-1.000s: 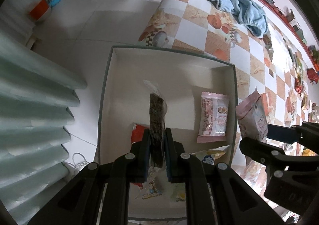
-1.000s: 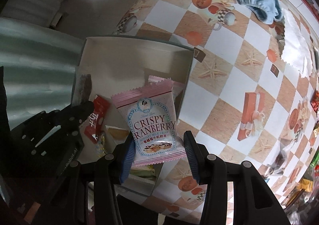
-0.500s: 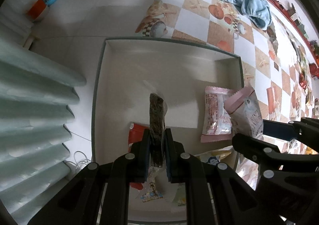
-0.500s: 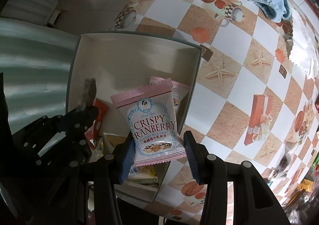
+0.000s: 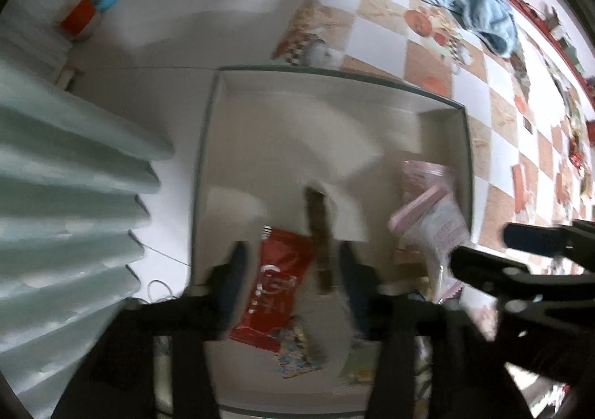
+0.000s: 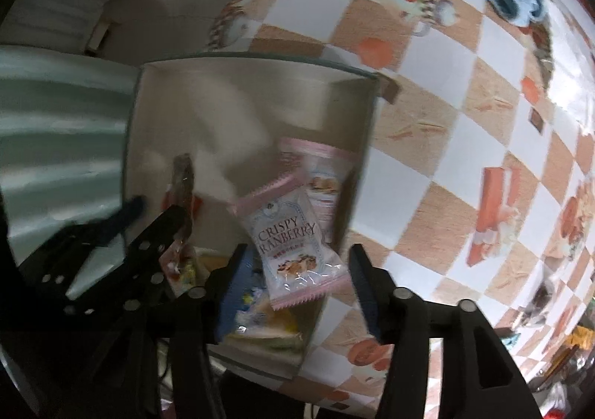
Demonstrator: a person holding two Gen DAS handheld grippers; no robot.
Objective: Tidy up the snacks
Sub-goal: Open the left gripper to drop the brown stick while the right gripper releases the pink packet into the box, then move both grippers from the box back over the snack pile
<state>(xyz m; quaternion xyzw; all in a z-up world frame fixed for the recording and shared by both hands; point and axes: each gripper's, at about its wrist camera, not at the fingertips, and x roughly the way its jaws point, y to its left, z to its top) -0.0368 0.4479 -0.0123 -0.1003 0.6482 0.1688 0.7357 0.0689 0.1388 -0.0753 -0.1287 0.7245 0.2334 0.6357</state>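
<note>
A shallow white box (image 5: 334, 114) (image 6: 241, 92) stands at the table's left edge and holds snack packets. My left gripper (image 5: 292, 270) is open above it; the dark thin bar (image 5: 320, 237) (image 6: 183, 177) is loose between the parted fingers, dropping. A red packet (image 5: 277, 285) lies below. My right gripper (image 6: 297, 272) is open; the pink Crispy Cranberry packet (image 6: 293, 240) (image 5: 431, 229) is tilted and falling between its fingers into the box. Another pink packet (image 6: 319, 173) lies in the box behind it.
The table has an orange-and-white checked cloth (image 6: 465, 103). A blue towel (image 5: 468, 6) lies at its far side. More snacks (image 5: 572, 144) sit at the far right. A pale pleated curtain (image 5: 67, 203) hangs left of the box, over the floor (image 5: 178, 32).
Both grippers have opened. The dark bar and the pink cranberry packet have left the fingers and are dropping into the box. Both views are motion blurred.
</note>
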